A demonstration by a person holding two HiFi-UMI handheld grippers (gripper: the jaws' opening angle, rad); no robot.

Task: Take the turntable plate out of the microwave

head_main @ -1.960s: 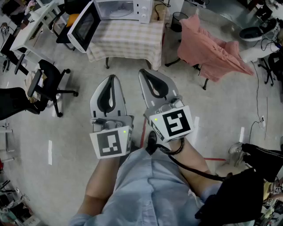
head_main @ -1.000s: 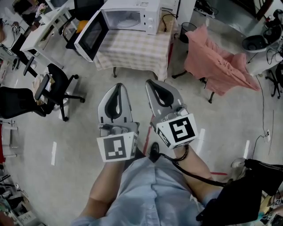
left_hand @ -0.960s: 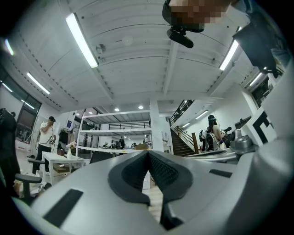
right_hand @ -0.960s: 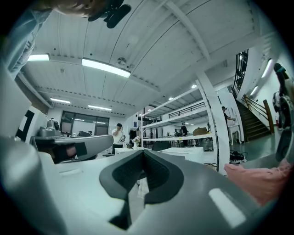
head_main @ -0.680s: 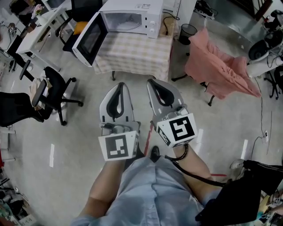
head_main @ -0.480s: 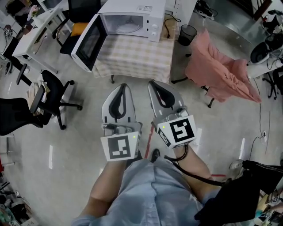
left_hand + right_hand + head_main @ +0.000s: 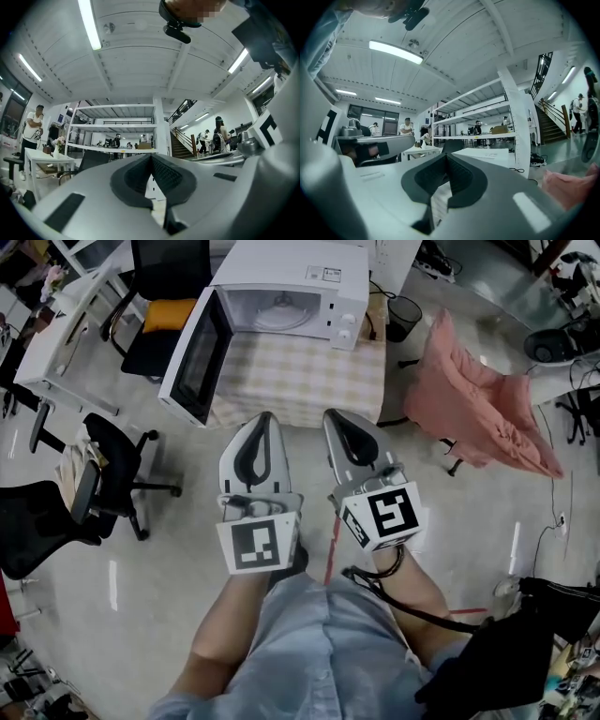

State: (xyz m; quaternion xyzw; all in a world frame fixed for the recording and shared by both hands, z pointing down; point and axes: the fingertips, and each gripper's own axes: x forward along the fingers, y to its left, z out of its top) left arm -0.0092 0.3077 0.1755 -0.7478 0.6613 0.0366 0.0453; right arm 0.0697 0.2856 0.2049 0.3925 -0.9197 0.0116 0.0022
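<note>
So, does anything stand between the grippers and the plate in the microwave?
Nothing visible does. The door hangs open to the left, so the plate lies exposed in the microwave. Only floor and the cloth lie between it and the left gripper and right gripper, both shut.

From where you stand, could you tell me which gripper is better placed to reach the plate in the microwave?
Probably the left gripper: it points nearly straight at the plate in the open microwave, while the right gripper lines up with the knobs. Both are shut and empty.
</note>
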